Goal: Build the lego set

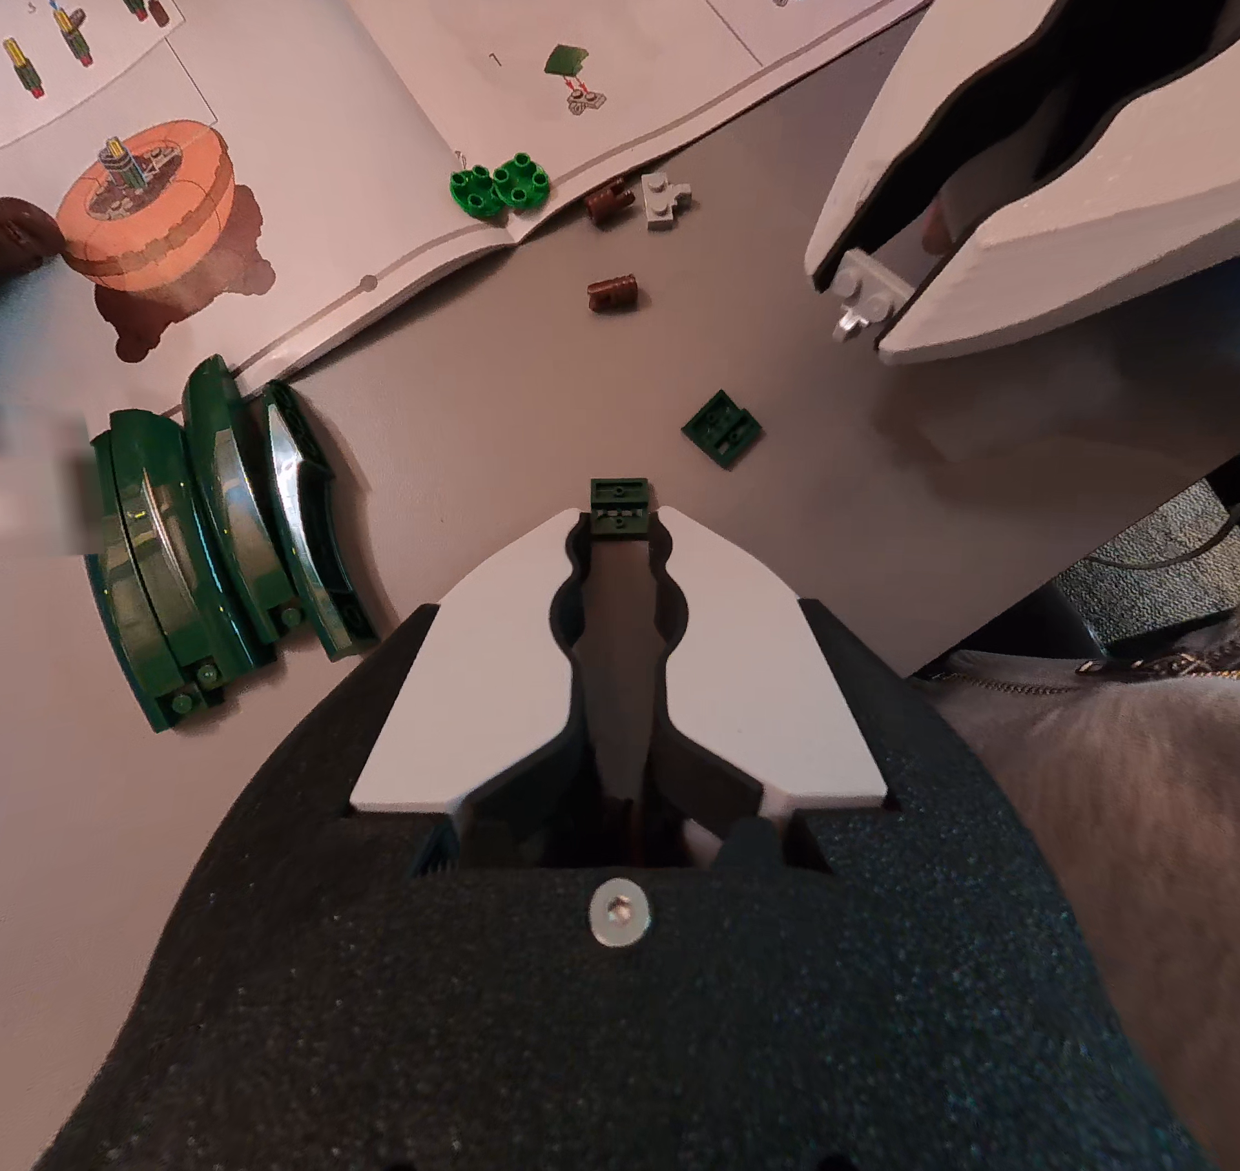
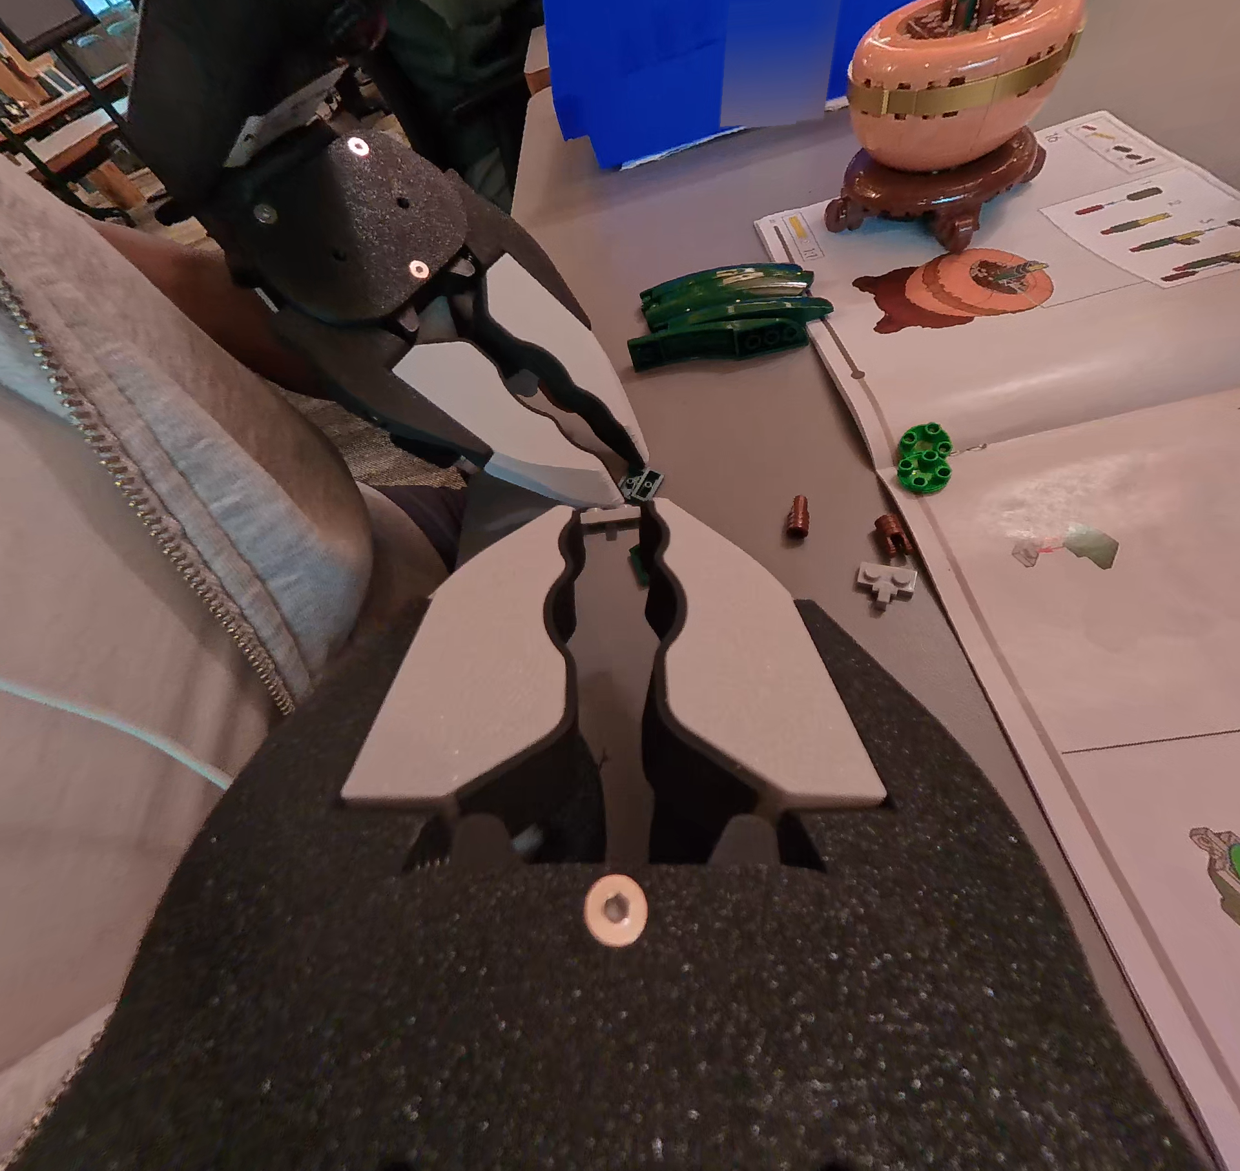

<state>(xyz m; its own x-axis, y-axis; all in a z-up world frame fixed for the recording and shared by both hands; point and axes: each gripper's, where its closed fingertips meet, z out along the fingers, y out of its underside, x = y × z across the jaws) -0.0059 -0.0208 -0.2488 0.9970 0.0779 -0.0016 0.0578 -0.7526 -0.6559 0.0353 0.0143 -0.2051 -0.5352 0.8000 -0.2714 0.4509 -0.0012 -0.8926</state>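
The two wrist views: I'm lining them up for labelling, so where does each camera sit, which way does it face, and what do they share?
Left wrist view: sits behind the left gripper, looking steeply down at the table; its fingers pinch a dark green plate; a grey garment shows lower right.
Right wrist view: sits behind the right gripper, looking low across the table toward the peach pot model; a zipped grey sleeve shows left.
Shared: both grippers, the bright green round plates, the brown pieces, the instruction booklet.
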